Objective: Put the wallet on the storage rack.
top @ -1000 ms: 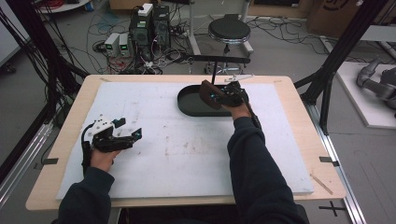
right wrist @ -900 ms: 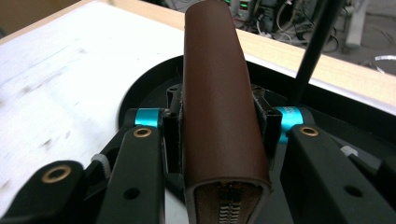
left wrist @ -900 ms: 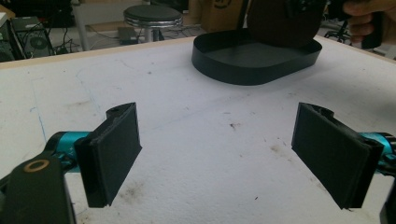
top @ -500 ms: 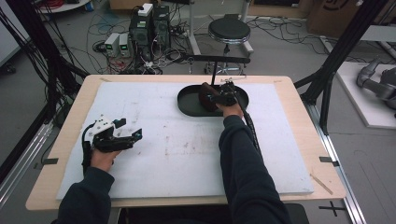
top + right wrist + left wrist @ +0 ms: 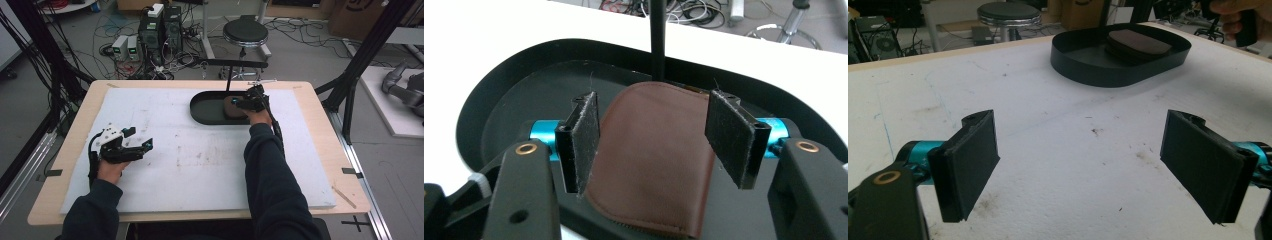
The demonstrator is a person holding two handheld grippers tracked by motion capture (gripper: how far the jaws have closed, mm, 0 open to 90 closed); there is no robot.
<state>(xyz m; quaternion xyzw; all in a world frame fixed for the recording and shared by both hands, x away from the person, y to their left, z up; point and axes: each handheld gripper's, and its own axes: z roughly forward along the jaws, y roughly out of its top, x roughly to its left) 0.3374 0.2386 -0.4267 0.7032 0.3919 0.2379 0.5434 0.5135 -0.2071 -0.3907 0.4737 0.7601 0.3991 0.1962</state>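
Note:
A brown leather pouch [image 5: 654,165] lies flat in the black oval tray [image 5: 499,100] at the back of the table. My right gripper [image 5: 656,140] hovers just over the pouch [image 5: 231,106] at the right end of the tray [image 5: 200,107]. Its jaws have just been opening and stand apart, and the pads [image 5: 586,135] touch nothing. My left gripper [image 5: 1088,165] rests open near the table's left front with only bare white mat between its pads. In the high view the left gripper [image 5: 140,139] points right, far from the right gripper [image 5: 240,104].
A thin black post [image 5: 657,35] rises from the tray's far side and carries a horizontal bar [image 5: 235,63] above it. A white mat [image 5: 210,160] covers the wooden table. Behind the table stand a stool [image 5: 245,31] and computers with cables.
The right gripper slid left over the tray, then back to the right a little. Its jaws now stand apart above the pouch. The left gripper has kept still.

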